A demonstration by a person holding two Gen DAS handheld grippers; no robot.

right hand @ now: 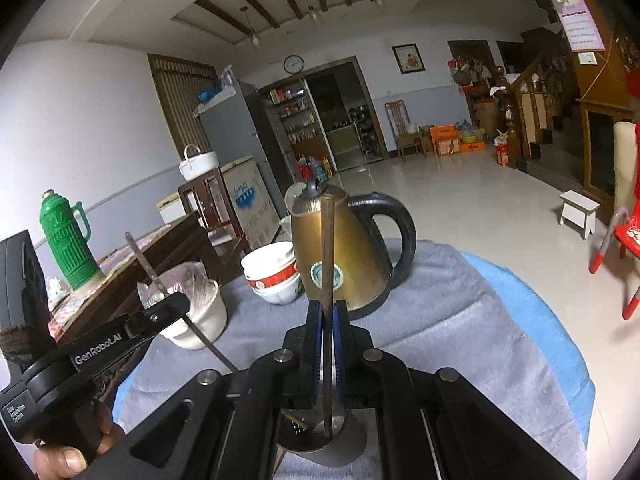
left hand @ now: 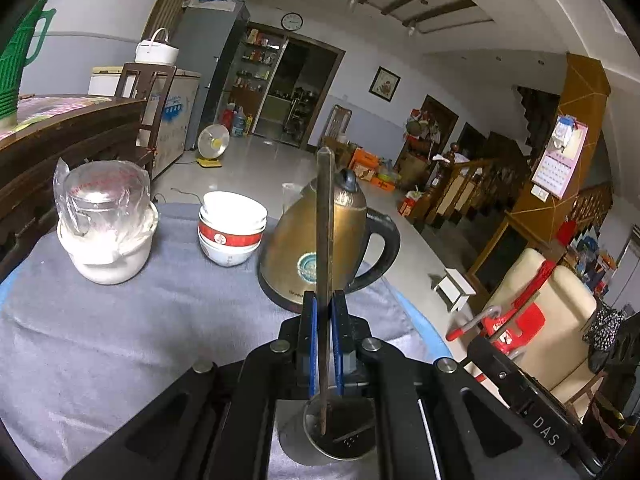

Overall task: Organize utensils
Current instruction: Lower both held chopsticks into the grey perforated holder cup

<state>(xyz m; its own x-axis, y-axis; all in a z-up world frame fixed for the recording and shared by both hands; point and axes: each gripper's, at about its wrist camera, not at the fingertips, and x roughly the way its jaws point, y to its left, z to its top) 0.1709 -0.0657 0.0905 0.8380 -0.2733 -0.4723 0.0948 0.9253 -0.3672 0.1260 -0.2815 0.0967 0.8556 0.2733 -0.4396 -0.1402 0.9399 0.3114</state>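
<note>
Each gripper is shut on a dark metal utensil held upright over a round metal holder. In the left wrist view, my left gripper [left hand: 324, 300] clamps a flat metal utensil [left hand: 325, 216] whose lower end sits inside the metal holder [left hand: 340, 436]. In the right wrist view, my right gripper [right hand: 327, 308] clamps another metal utensil [right hand: 328, 248], its lower end in the holder [right hand: 324, 440]. The left gripper [right hand: 176, 304] with its utensil [right hand: 142, 258] also shows at the left of that view.
A brass kettle [left hand: 320, 248] with a black handle stands just beyond the holder on the grey cloth [left hand: 140, 340]. Stacked bowls [left hand: 230, 228] and a white pot with a bagged jar [left hand: 106, 220] stand to the left. A green thermos [right hand: 66, 236] stands on a wooden table.
</note>
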